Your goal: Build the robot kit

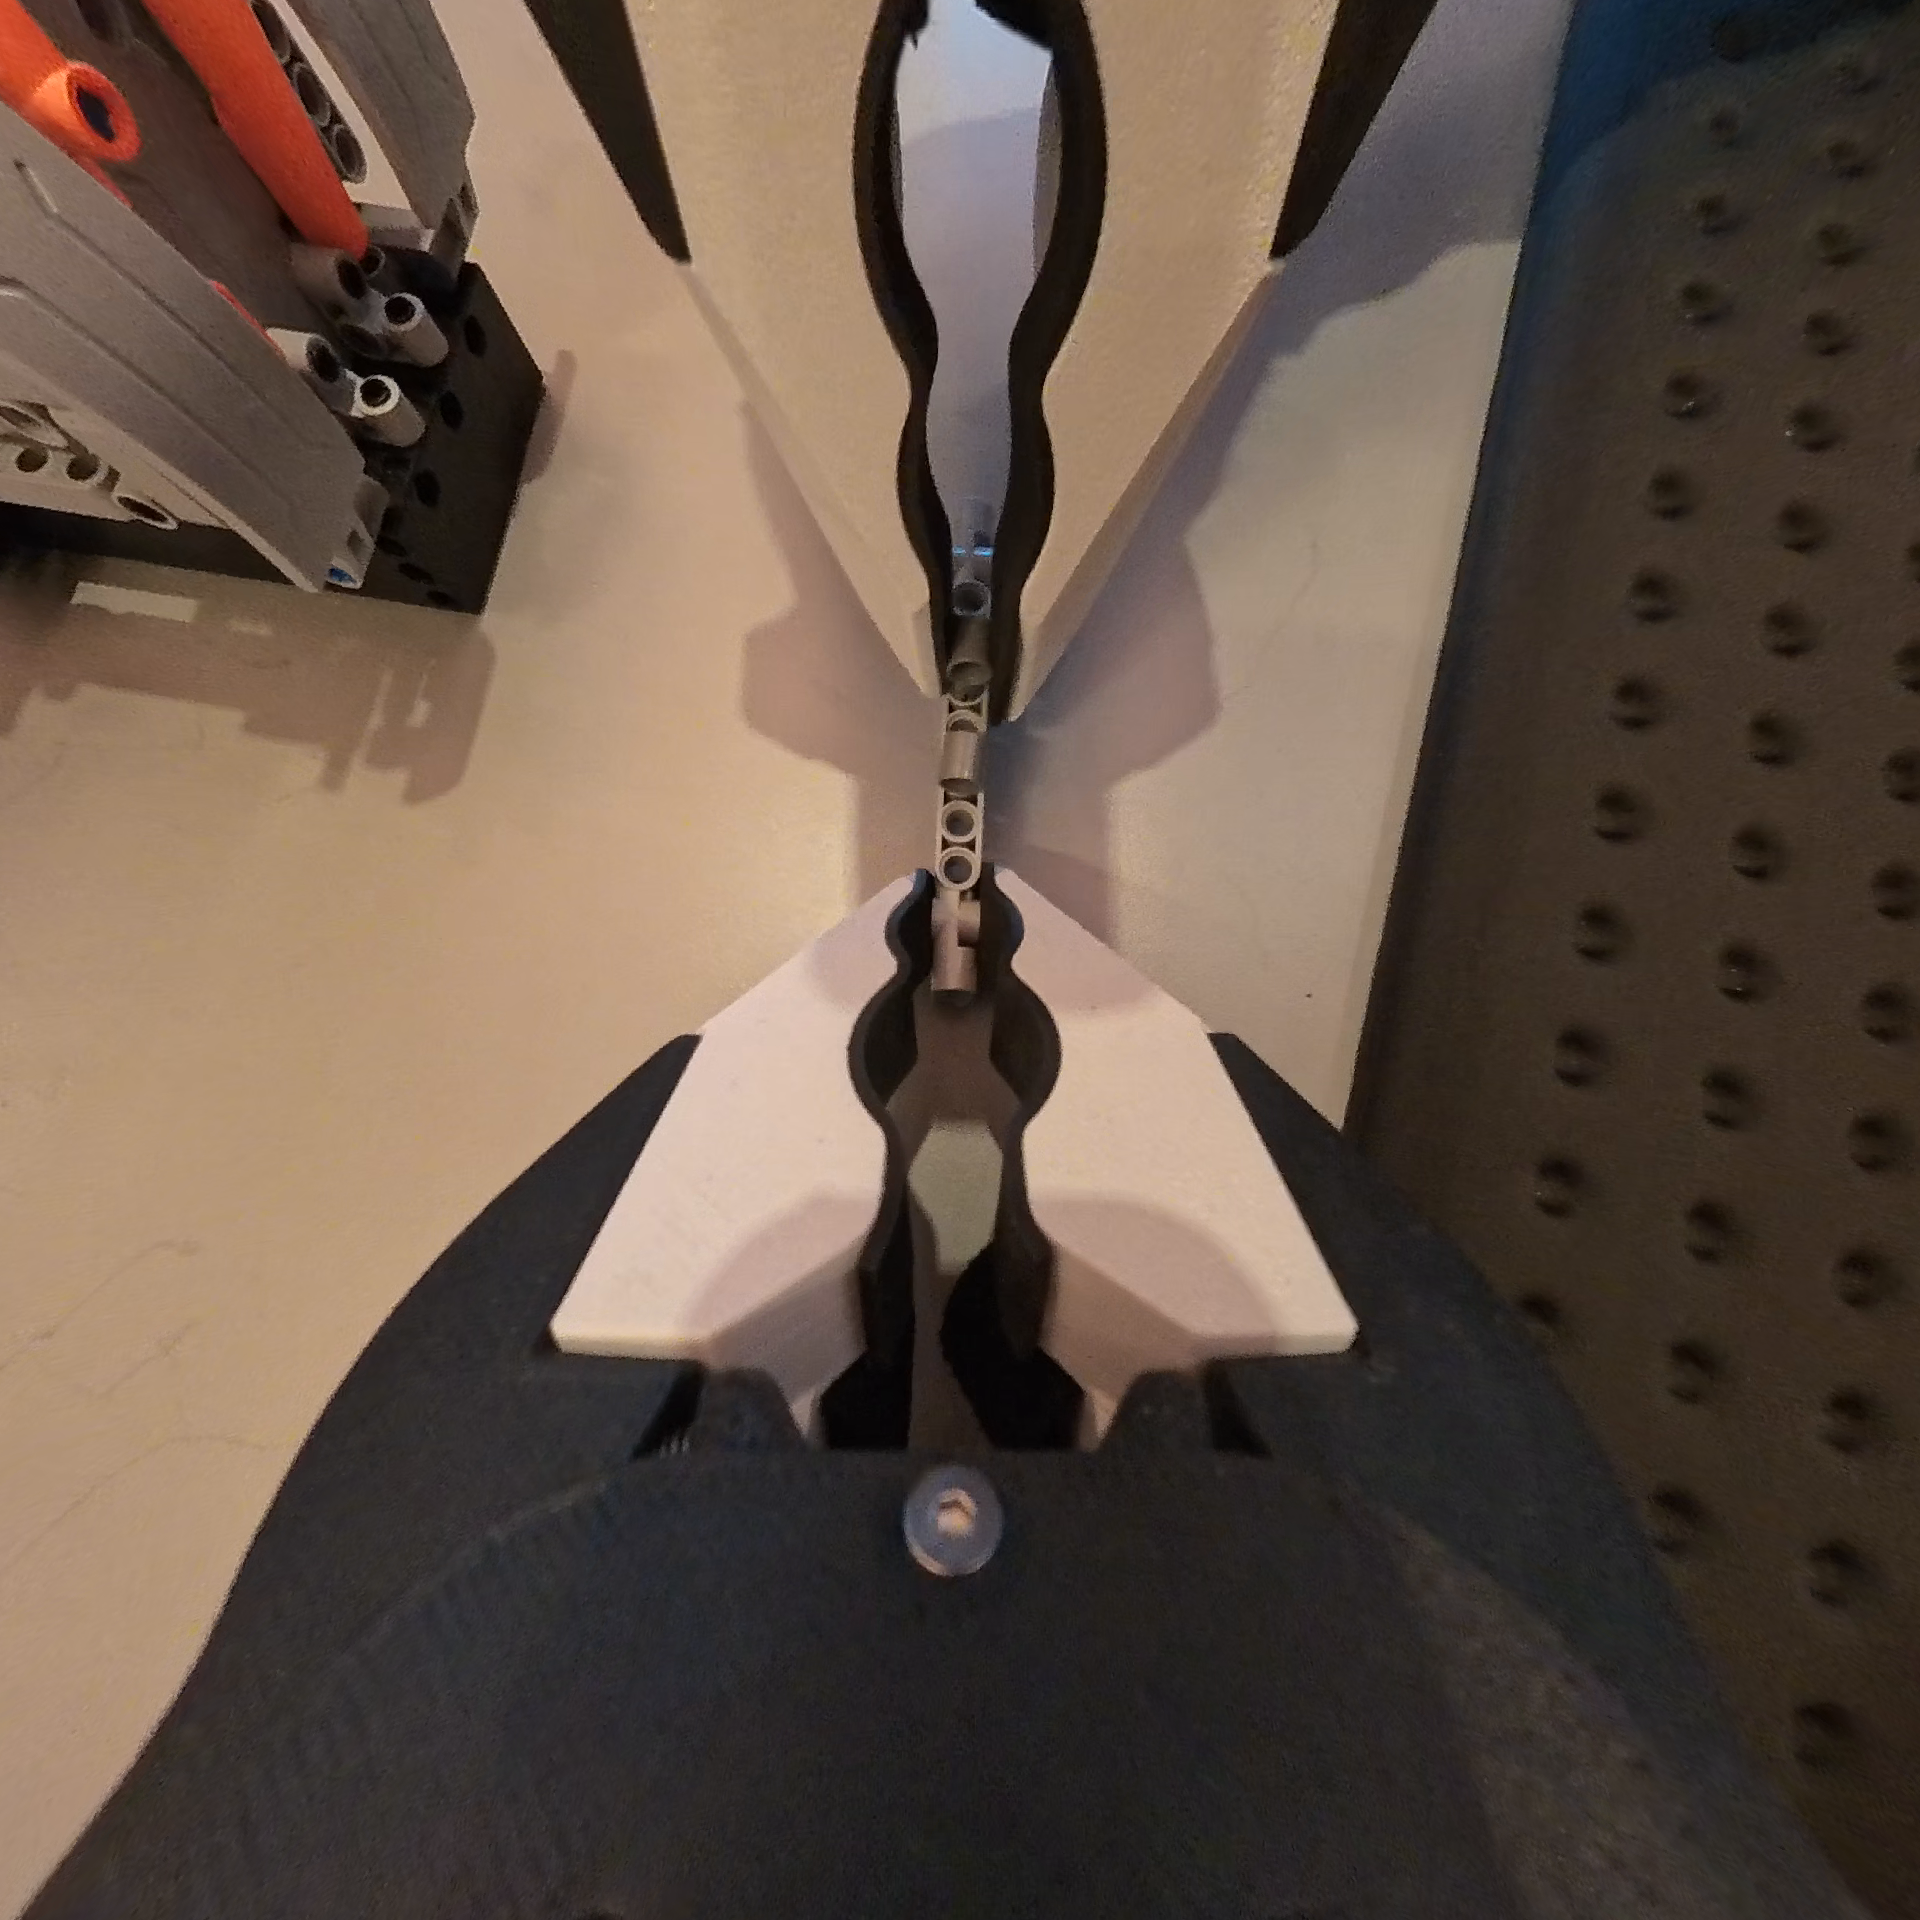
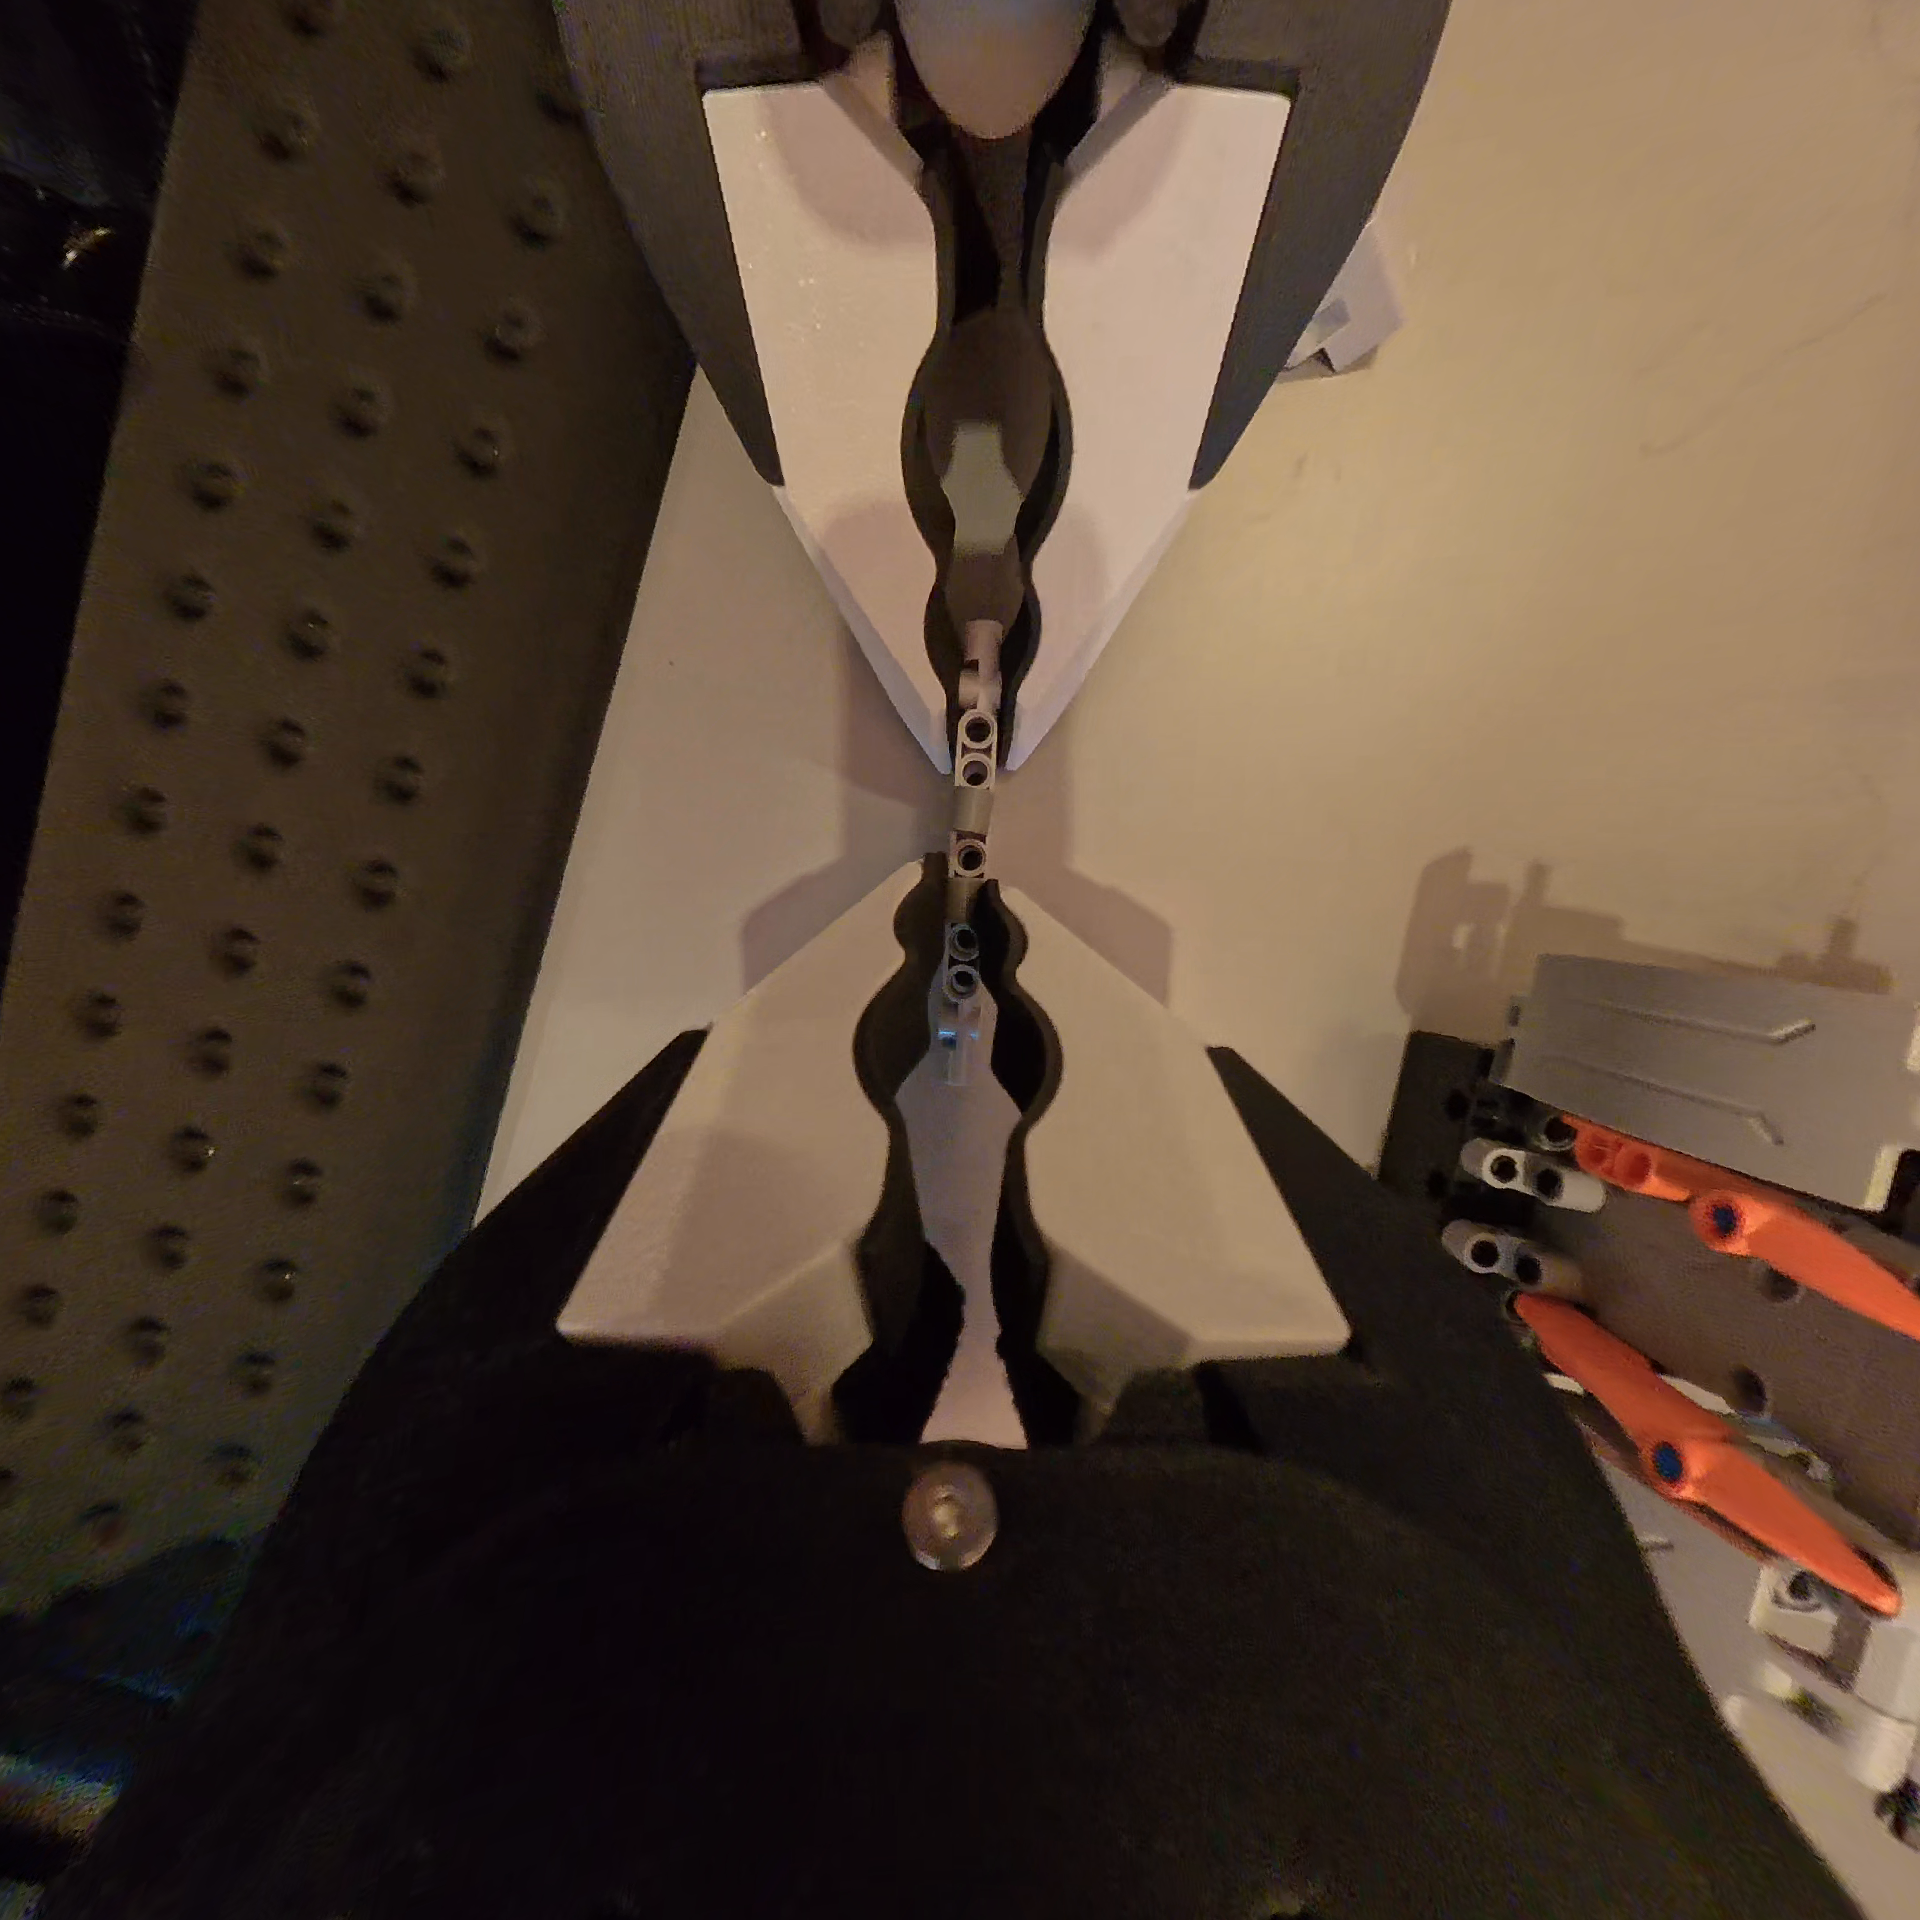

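Plainly, both claws are clenched on one thing: the left gripper [image 1: 956,914], with white fingers and black wavy pads, pinches the near end of a thin grey strip [image 1: 958,800] of holed plastic building pieces joined end to end, and the right gripper [image 1: 977,696], of the same make, faces it tip to tip and pinches the far end. A short middle stretch of the strip shows bare between the two pairs of fingertips, which stand near each other without touching. Their shadow falls on the smooth cream tabletop [image 1: 312,935] underneath. Along one side of the table runs a dark grey mat [image 1: 1714,831] dotted with rows of small holes. On the other side, well apart, stands a grey and orange brick-built model [image 1: 260,343] on a black holed base. The light is warm and dim; nothing more of the room shows.
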Action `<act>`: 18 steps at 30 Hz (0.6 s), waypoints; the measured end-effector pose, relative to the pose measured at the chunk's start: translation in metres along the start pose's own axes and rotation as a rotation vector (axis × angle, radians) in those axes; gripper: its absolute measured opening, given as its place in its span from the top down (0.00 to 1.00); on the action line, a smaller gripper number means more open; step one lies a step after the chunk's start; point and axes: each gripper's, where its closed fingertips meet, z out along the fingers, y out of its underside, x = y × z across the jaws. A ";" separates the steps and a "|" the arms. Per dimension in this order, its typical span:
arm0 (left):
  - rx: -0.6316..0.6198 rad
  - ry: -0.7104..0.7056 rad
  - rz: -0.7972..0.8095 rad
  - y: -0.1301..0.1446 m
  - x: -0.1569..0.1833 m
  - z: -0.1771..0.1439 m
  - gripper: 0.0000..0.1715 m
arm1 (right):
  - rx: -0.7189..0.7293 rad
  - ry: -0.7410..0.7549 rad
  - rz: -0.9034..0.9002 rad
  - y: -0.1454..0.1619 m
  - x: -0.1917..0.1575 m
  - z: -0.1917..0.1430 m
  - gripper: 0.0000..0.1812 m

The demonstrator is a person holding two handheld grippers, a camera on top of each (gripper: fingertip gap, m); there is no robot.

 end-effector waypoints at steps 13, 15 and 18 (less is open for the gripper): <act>0.001 0.003 -0.001 0.000 0.000 0.000 0.97 | 0.033 0.088 -0.044 0.000 0.000 0.000 0.98; -0.001 0.001 0.004 0.000 0.000 0.000 0.97 | 0.047 0.087 -0.023 -0.001 0.001 0.000 0.98; 0.000 -0.002 0.011 0.000 0.001 0.001 0.97 | 0.076 0.110 -0.014 -0.005 0.001 0.001 0.97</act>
